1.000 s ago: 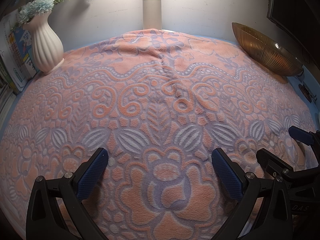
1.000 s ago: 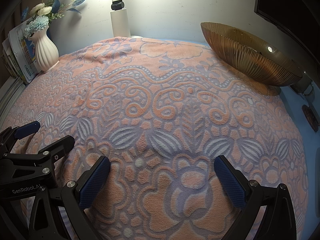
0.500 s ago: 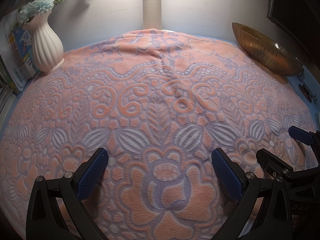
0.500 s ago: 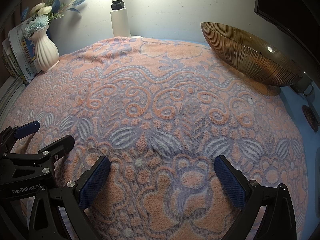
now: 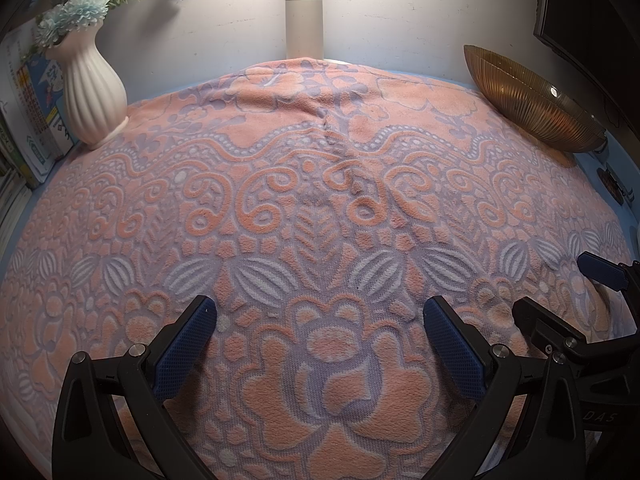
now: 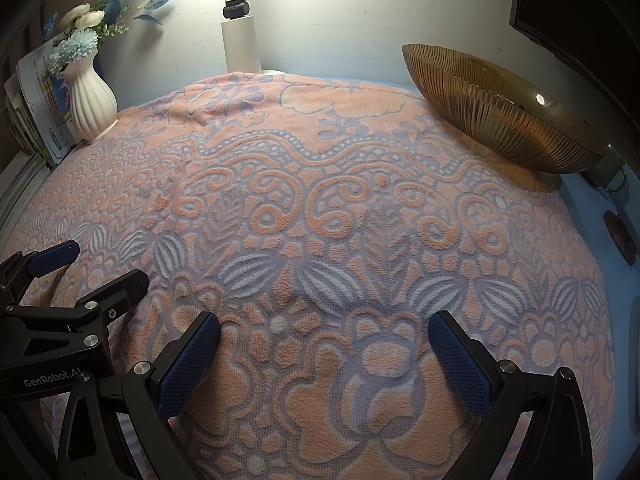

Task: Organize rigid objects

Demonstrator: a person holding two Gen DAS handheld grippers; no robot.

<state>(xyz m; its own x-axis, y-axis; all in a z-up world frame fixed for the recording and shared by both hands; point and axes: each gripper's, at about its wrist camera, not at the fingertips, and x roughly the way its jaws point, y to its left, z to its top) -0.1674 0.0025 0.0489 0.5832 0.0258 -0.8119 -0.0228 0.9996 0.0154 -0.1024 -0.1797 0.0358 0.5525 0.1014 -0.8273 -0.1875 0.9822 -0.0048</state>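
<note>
A ribbed amber bowl (image 5: 532, 104) stands at the back right of a pink and lilac patterned blanket (image 5: 312, 200); it also shows in the right wrist view (image 6: 500, 112). A white ribbed vase (image 5: 92, 92) with blue and white flowers stands at the back left, also in the right wrist view (image 6: 86, 100). My left gripper (image 5: 320, 312) is open and empty, low over the near blanket. My right gripper (image 6: 324, 328) is open and empty beside it, and shows at the right edge of the left wrist view (image 5: 560, 292). The left gripper shows at the left of the right wrist view (image 6: 100, 264).
A white lamp post (image 5: 303, 24) rises at the back centre against the wall. Books and papers (image 5: 28, 128) lean at the far left. A dark monitor (image 6: 580, 12) hangs at the upper right. A small dark round thing (image 6: 620, 236) lies on the blue surface at the right.
</note>
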